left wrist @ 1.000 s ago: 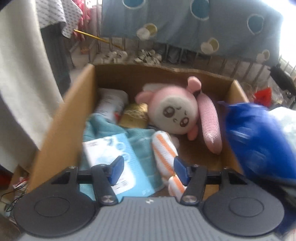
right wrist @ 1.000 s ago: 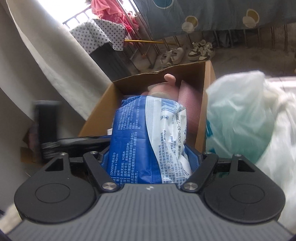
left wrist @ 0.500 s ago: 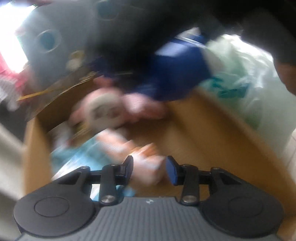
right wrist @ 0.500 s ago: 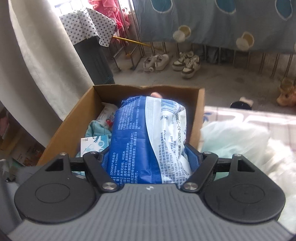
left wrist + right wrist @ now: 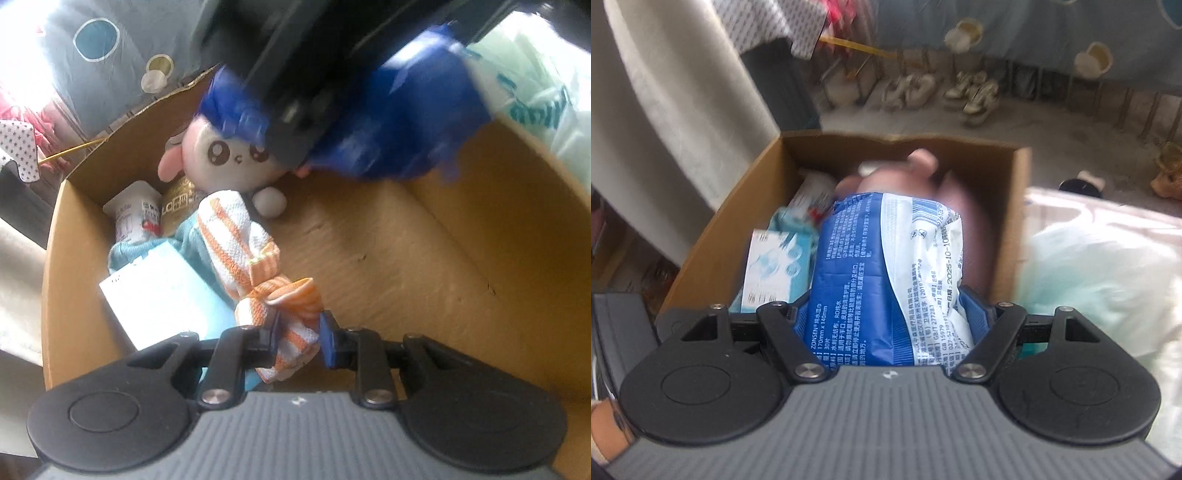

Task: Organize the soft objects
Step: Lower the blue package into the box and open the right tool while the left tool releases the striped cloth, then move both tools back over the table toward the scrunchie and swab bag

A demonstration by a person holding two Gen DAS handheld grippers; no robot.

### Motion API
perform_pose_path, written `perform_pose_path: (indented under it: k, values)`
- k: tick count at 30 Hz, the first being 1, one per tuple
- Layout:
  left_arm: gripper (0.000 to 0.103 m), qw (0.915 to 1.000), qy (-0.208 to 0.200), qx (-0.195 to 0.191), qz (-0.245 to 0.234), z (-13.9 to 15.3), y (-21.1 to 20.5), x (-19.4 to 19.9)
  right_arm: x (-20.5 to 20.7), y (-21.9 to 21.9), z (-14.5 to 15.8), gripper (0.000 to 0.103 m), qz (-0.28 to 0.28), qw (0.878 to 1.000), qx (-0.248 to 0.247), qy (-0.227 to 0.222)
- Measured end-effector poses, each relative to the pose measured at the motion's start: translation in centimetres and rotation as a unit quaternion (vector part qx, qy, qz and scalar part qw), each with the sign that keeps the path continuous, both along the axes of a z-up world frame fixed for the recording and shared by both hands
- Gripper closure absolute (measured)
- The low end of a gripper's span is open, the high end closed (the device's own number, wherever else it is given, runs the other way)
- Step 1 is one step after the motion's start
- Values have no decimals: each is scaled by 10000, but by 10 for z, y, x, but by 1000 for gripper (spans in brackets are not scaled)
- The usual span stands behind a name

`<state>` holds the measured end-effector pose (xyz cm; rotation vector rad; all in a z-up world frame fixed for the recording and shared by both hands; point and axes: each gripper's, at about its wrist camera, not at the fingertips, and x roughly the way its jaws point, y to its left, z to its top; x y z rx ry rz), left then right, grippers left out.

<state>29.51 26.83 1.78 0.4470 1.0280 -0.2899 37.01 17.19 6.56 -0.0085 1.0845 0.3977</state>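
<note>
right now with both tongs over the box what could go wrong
1. The left tongs are closing on only the bottom end of the striped towel, so it could slip out or unroll when lifted.
2. The right tongs hold the blue packet just above the plush toy; dropped here, it may bury the toy.
3. Both tongs crowd the cardboard box and could knock together.
</note>
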Motion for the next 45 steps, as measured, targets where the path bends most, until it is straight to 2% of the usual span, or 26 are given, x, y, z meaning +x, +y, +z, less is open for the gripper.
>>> perform_pose_path:
  k: [2,4,8,10,12,13,14,16,18,20,23,24,26,28,30,31,32,34,36,38,41,45]
  values:
    - [78,10000,-12,-18,46,1,5,1,7,6,-16,26,-261,9993,-50,244]
    - [78,9997,15,-179,177,2,9,2,5,23,-21,27,-384,9981,-478,-36]
    - [78,9985,71,-402,366,6,16,3,3,46,-32,20,-444,9951,-885,-52]
    - [77,9985,27,-384,393,10,20,1,7,45,-29,18,-520,9959,-733,82]
    - [66,9984,-26,-411,400,17,22,-5,12,34,-21,18,-588,9970,-471,201]
    - [56,9981,-72,-432,439,21,23,-6,15,24,-17,18,-663,9969,-361,217]
    - [53,9976,-116,-479,476,25,24,-9,17,15,-12,18,-718,9969,-274,162]
    - [54,9962,-218,-655,539,34,27,-12,16,-1,-1,20,-700,9975,-98,20]
    - [59,9942,-328,-871,546,42,24,-12,13,-17,10,23,-756,9971,98,-80]
    - [61,9918,-577,-1036,487,45,17,-1,9,-30,19,23,-789,9961,364,-127]
    - [61,9841,-983,-1284,734,45,6,21,-5,-45,31,23,-829,9942,600,-336]
    - [61,9827,-953,-1360,814,41,5,36,-10,-49,34,24,-774,9944,595,-410]
    - [62,9828,-598,-1436,997,27,0,61,-18,-54,38,27,-721,9946,525,-533]
    - [62,9824,-410,-1325,1253,11,-1,78,-21,-64,39,29,-741,9945,437,-593]
    - [62,9905,-257,-988,922,-2,-12,84,-20,-80,36,29,-817,9934,715,-358]
    - [62,9918,-318,-878,877,-3,-17,84,-21,-88,36,29,-923,9919,817,-307]
    - [63,9920,-283,-843,893,-5,-18,86,-22,-92,36,29,-914,9916,853,-324]
    - [63,9892,-17,-1023,1046,-5,-14,90,-26,-94,35,29,-842,9924,821,-367]
    - [63,9902,218,-1054,889,-9,-14,87,-30,-98,36,29,-872,9912,930,-359]
    - [63,9900,202,-1097,866,-10,-14,80,-36,-102,39,29,-863,9901,1031,-409]
    - [62,9855,59,-1219,1183,-13,-17,81,-43,-100,43,29,-763,9917,803,-652]
    - [63,9922,-157,-771,962,-2,-36,67,-56,-107,50,29,-701,9904,975,-690]
